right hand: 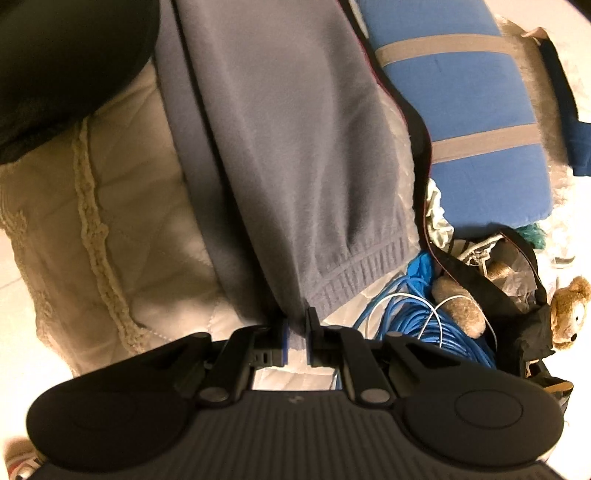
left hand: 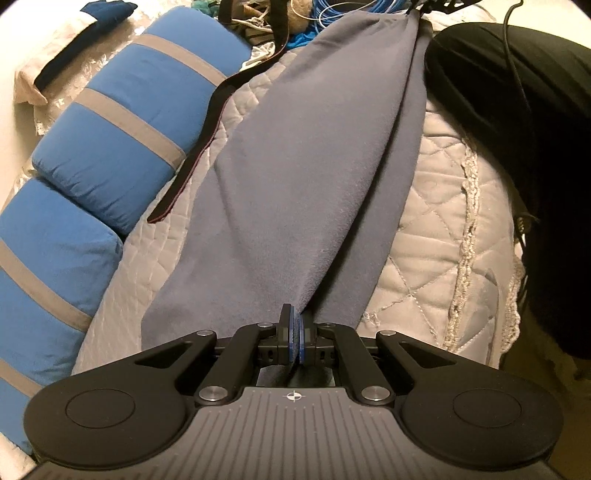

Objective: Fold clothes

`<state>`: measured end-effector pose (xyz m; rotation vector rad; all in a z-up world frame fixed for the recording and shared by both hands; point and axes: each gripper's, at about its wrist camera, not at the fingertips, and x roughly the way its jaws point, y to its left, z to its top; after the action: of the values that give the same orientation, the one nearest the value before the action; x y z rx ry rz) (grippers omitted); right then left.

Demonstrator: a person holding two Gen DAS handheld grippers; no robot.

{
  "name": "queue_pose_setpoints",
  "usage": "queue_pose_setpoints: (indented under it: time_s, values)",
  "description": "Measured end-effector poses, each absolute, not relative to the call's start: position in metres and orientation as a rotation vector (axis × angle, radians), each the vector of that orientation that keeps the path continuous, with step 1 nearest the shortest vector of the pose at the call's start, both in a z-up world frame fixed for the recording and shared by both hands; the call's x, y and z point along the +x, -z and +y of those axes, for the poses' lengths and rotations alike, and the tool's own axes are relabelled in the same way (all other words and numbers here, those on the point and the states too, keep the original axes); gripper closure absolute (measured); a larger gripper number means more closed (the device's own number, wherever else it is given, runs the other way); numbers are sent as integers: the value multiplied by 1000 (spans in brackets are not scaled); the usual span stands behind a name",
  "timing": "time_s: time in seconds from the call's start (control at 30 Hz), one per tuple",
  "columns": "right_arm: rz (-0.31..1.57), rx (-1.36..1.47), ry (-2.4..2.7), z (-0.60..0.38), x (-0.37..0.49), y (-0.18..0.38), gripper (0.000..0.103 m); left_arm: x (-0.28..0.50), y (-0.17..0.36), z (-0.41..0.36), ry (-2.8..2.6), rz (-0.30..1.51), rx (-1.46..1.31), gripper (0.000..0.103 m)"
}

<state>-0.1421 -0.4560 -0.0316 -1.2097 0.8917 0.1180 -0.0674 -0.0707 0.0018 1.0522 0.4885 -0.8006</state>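
A grey fleece garment (left hand: 295,177) stretches in a long folded band across a quilted cream bedspread (left hand: 436,236). My left gripper (left hand: 296,332) is shut on one end of it, the cloth pinched between the blue pads. At the far top of the left wrist view the other gripper (left hand: 424,9) holds the opposite end. In the right wrist view the same grey garment (right hand: 295,147) runs away from me, its ribbed cuff (right hand: 354,280) near my right gripper (right hand: 296,332), which is shut on the cloth beside the cuff.
Blue pillows with grey stripes (left hand: 122,122) lie along the bed's left side, a dark strap (left hand: 199,140) beside them. A person's black clothing (left hand: 517,147) fills the right. Blue cable coils (right hand: 436,321), a black bag (right hand: 517,295) and a teddy bear (right hand: 569,310) clutter the bed's end.
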Motion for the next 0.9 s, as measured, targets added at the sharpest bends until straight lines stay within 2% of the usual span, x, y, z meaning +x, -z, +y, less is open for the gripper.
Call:
queue_pose_setpoints:
  time_s: [0.33, 0.47, 0.5, 0.53, 0.57, 0.63, 0.83, 0.9]
  values:
    - [941, -1249, -141, -453, -138, 27, 94, -77, -4, -71, 808, 489, 1050, 101]
    - [950, -1218, -66, -449, -132, 20, 52, -85, -5, -72, 816, 488, 1049, 101]
    - [939, -1192, -49, -447, -132, 14, 46, -86, -4, -71, 812, 479, 1049, 101]
    - [917, -1159, -44, -444, -133, 5, 32, -86, -2, -70, 808, 471, 1050, 101]
    - [891, -1126, -43, -439, -134, -4, 22, -84, 0, -70, 807, 476, 1053, 100]
    - [835, -1055, -40, -425, -136, -24, 21, -83, 2, -67, 817, 471, 1055, 98]
    - [632, -833, -84, -353, -136, -66, 7, -82, 5, -62, 810, 444, 1012, 95]
    - [575, -775, -129, -321, -135, -70, 3, -82, 6, -63, 790, 433, 1000, 90]
